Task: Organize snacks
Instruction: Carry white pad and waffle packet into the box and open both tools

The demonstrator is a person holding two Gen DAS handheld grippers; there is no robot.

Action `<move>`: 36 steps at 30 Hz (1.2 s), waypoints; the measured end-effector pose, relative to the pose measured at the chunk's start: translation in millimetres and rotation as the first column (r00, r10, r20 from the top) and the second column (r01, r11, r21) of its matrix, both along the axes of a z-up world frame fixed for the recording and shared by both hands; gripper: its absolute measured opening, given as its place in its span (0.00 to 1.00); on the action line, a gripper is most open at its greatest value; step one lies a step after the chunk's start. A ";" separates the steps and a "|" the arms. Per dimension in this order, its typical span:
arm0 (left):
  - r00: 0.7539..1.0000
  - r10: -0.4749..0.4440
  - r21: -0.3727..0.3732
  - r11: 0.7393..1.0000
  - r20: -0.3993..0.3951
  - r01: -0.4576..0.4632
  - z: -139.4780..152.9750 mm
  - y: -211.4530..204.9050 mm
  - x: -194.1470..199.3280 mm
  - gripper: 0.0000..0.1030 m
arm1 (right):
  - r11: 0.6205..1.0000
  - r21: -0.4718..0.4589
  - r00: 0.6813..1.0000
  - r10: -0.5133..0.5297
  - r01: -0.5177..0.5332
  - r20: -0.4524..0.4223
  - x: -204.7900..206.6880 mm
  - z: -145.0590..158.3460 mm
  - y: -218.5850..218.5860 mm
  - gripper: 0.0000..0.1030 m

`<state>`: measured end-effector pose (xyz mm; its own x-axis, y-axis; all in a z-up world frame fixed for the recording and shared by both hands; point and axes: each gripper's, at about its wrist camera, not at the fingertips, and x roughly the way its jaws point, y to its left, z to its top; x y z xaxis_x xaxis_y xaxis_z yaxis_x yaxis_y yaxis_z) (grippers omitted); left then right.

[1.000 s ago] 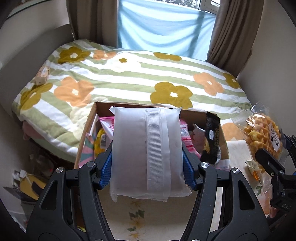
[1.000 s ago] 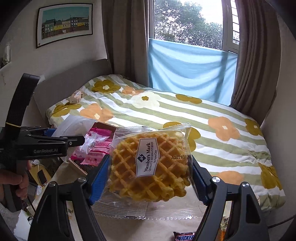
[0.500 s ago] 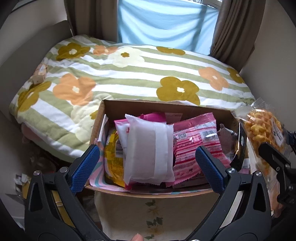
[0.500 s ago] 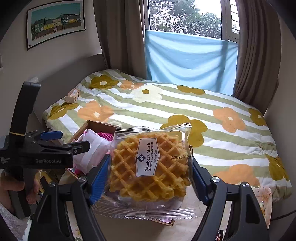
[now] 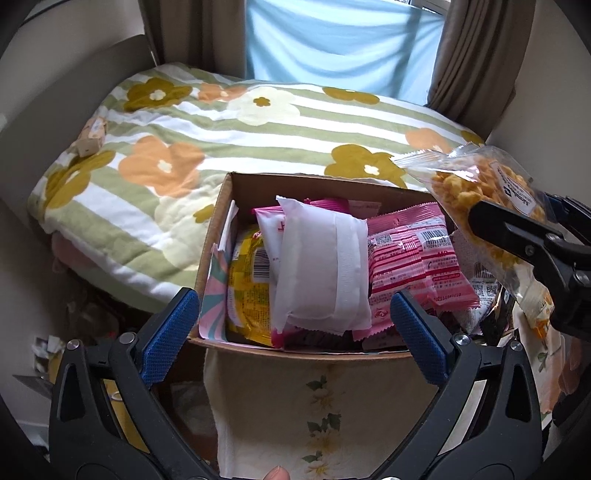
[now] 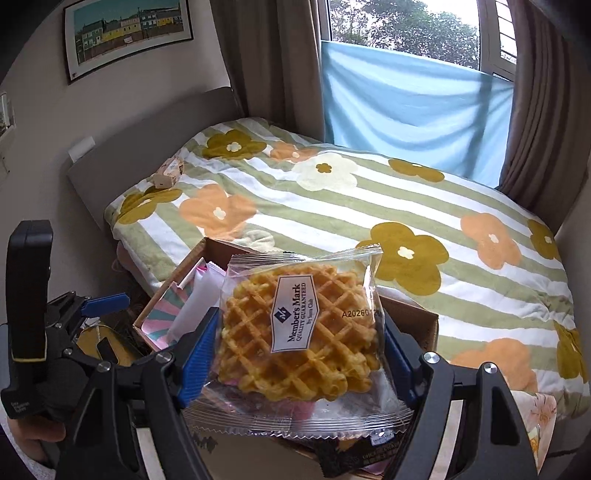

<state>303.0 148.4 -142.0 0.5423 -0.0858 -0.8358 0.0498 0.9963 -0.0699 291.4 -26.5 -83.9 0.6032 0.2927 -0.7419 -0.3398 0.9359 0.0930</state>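
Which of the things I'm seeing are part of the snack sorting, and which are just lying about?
In the job:
- waffle packet, gripped in the right claw
- cardboard box
- white packet, pink packet and yellow packet in the box
- left claw, open

Lying about:
- small carton on the flowered blanket
- framed picture
- blue cloth

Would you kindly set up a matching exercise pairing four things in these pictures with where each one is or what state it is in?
Things:
1. white packet
2. waffle packet
3. left hand-held gripper
4. small carton

Places or states:
A. lying on the flowered blanket
B. wide open, nothing between its pads
C. clamped in the right hand-held gripper
D. lying in the cardboard box on top of other snacks

Pairs: 1-D, 2-C, 3-B, 4-A
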 end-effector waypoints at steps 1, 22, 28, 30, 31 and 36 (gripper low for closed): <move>1.000 0.004 0.000 1.000 0.000 -0.004 0.6 0.9 -0.7 0.99 | 1.000 0.000 1.000 0.006 -0.006 0.001 2.8 0.0 2.5 0.74; 0.999 -0.044 -0.007 0.999 0.000 0.044 3.4 -28.6 -21.9 0.99 | 0.990 0.093 0.994 -0.108 0.109 -0.014 -23.7 4.7 -38.5 0.87; 0.994 -0.103 -0.010 0.995 0.027 0.103 17.4 -52.2 -32.3 0.99 | 0.983 0.085 0.987 -0.164 0.164 -0.005 -52.4 12.5 -65.2 0.87; 0.991 -0.128 -0.010 0.992 0.046 0.129 23.1 -61.8 -37.4 0.99 | 0.979 0.073 0.981 -0.192 0.191 0.002 -62.2 14.6 -76.9 0.87; 0.988 -0.140 -0.006 0.990 0.057 0.141 26.0 -66.8 -40.4 0.99 | 0.976 0.062 0.978 -0.211 0.210 0.007 -68.0 16.0 -82.7 0.87; 0.975 -0.204 0.021 0.979 0.092 0.203 37.6 -97.5 -54.4 0.99 | 0.954 0.010 0.953 -0.300 0.300 0.044 -101.0 24.1 -121.0 0.87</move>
